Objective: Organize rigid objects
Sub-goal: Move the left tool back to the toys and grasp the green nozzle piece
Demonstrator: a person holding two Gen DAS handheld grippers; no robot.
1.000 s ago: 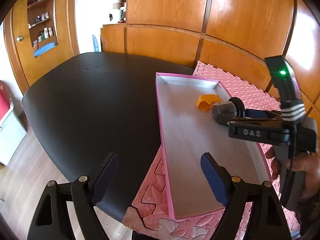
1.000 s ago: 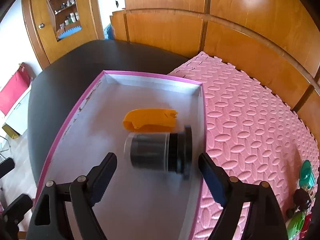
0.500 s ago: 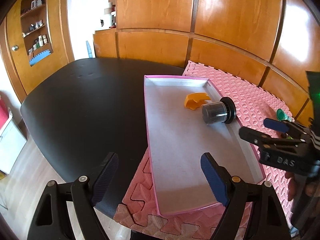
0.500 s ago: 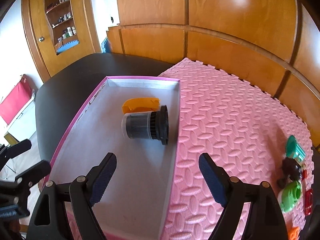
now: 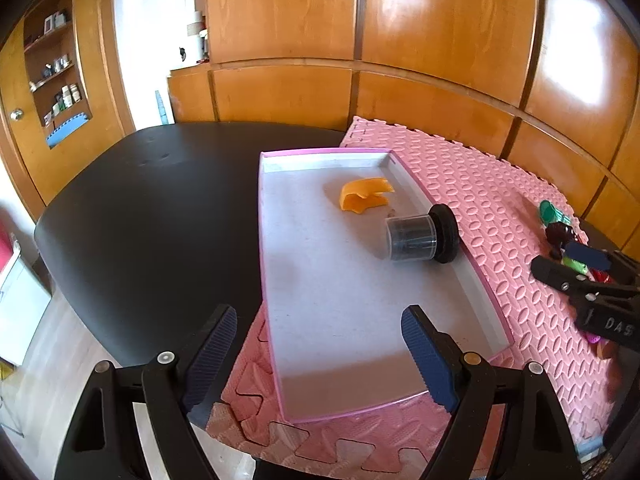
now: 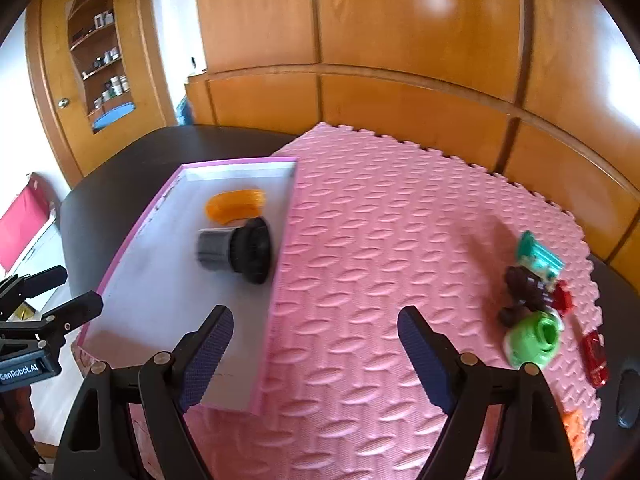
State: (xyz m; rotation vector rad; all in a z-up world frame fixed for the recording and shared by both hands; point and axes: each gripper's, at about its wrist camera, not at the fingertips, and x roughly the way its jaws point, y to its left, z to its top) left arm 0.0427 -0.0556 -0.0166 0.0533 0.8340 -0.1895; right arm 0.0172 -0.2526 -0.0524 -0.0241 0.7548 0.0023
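A pink-rimmed grey tray [image 5: 344, 320] [image 6: 160, 280] lies on a pink foam mat [image 6: 380, 260]. Inside it rest an orange curved piece [image 5: 364, 196] [image 6: 234, 204] and a dark cylinder with a black flared cap [image 5: 420, 238] [image 6: 236, 250], on its side by the tray's right wall. My left gripper [image 5: 320, 356] hovers open over the tray's near end, empty. My right gripper [image 6: 312, 354] is open and empty over the mat, right of the tray; in the left wrist view it shows at the right [image 5: 580, 272]. Small toys cluster at the mat's right: a teal piece [image 6: 538, 254], a dark figure [image 6: 524, 292], a green round piece [image 6: 534, 338].
Red pieces [image 6: 594, 356] and an orange piece [image 6: 574, 426] lie at the mat's right edge. The mat sits on a black table [image 5: 152, 208], backed by wooden panelling [image 5: 400, 40]. A shelved cabinet [image 5: 56, 80] stands at the far left.
The right gripper has drawn back from the cylinder and swung right, off the tray and over the mat. The cylinder stays lying in the tray. The left gripper has shifted slightly.
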